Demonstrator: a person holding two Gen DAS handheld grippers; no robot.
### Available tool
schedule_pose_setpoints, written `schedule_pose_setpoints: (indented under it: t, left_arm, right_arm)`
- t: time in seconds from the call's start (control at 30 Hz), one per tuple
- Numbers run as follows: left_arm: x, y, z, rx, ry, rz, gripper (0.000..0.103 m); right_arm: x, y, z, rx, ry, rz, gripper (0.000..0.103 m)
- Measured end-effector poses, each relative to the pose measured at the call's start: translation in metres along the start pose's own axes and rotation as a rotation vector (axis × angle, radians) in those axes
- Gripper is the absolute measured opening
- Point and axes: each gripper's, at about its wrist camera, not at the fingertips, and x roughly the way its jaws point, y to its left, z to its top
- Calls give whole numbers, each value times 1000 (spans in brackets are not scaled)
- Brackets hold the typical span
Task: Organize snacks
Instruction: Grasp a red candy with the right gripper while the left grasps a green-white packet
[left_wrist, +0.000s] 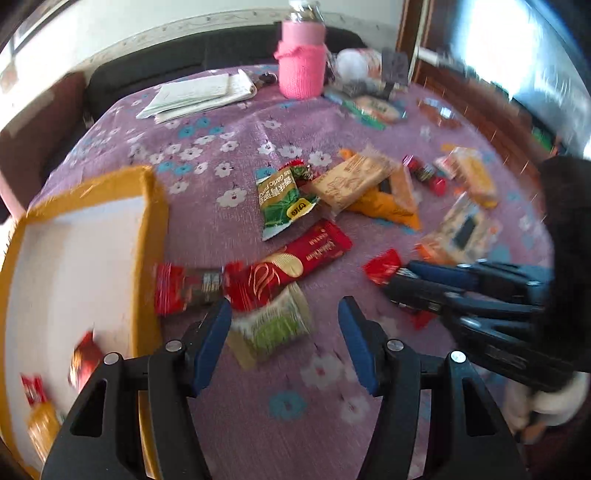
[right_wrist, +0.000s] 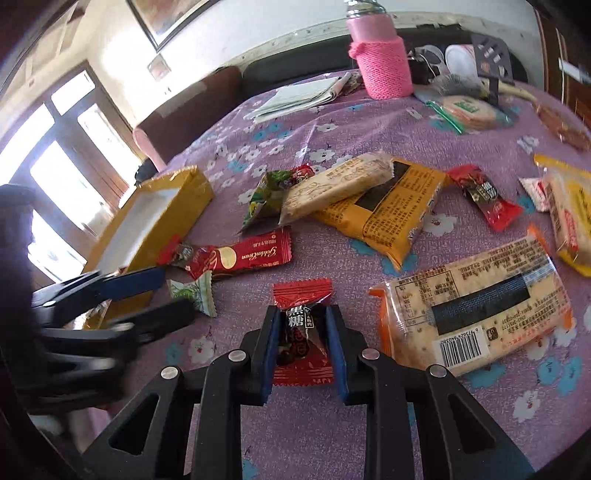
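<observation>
Purple floral tablecloth (right_wrist: 332, 424): scattered snack packets (right_wrist: 384, 210) crowd the yellow box (right_wrist: 177, 199).

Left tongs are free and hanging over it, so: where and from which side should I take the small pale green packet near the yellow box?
Grip the pale green packet across its puffed middle, coming down from above. It lies flat on the cloth, its far end tucked under the long red wafer bar, so avoid that end. The left tongs already stand open, a finger on either side.

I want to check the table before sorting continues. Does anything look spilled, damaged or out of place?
Nothing is spilled or torn. The snacks only lie scattered, and a pale cracker pack rests crooked on the orange pack.
</observation>
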Motion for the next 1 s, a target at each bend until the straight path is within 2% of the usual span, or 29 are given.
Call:
schedule_pose_setpoints:
  t: [0.03, 0.07, 0.1, 0.13, 0.3, 0.4, 0.57, 0.63, 0.67, 0.7, 1.0]
  left_arm:
    - [7, -1, 1, 12, 35, 15, 59]
    - [12, -4, 0, 22, 68, 30, 50]
    - [12, -7, -1, 30, 66, 26, 35]
    - [9, -10, -4, 36, 62, 12, 31]
    - [4, -21, -13, 35, 48, 6, 30]
    - [1, -25, -15, 18, 27, -6, 26]
    - [-21, -20, -20, -29, -38, -30, 24]
    - [-35, -13, -22, -56, -69, -33, 22]
    - [-43, -9, -24, -73, -87, -46, 14]
    - [-50, -4, -26, -87, -99, -48, 13]
    - [-95, 51, -46, -208, -193, -26, 13]
  right_arm:
    - [-1, -1, 0, 3, -1, 6, 26]
    - [0, -1, 0, 11, -1, 16, 26]
    - [-1, -2, 0, 17, -1, 22, 26]
    - [-2, -3, -1, 23, -1, 29, 26]
    - [-2, -2, -2, 19, -5, 29, 26]
    - [-2, -2, -1, 11, -11, 15, 26]
    - [-5, 3, -1, -12, -51, -72, 26]
    - [-9, 5, -1, -24, -77, -97, 26]
    - [-13, 7, -1, -37, -97, -116, 26]
    - [-16, 9, 0, -46, -112, -126, 26]
    - [-35, 47, 1, -195, -213, -267, 26]
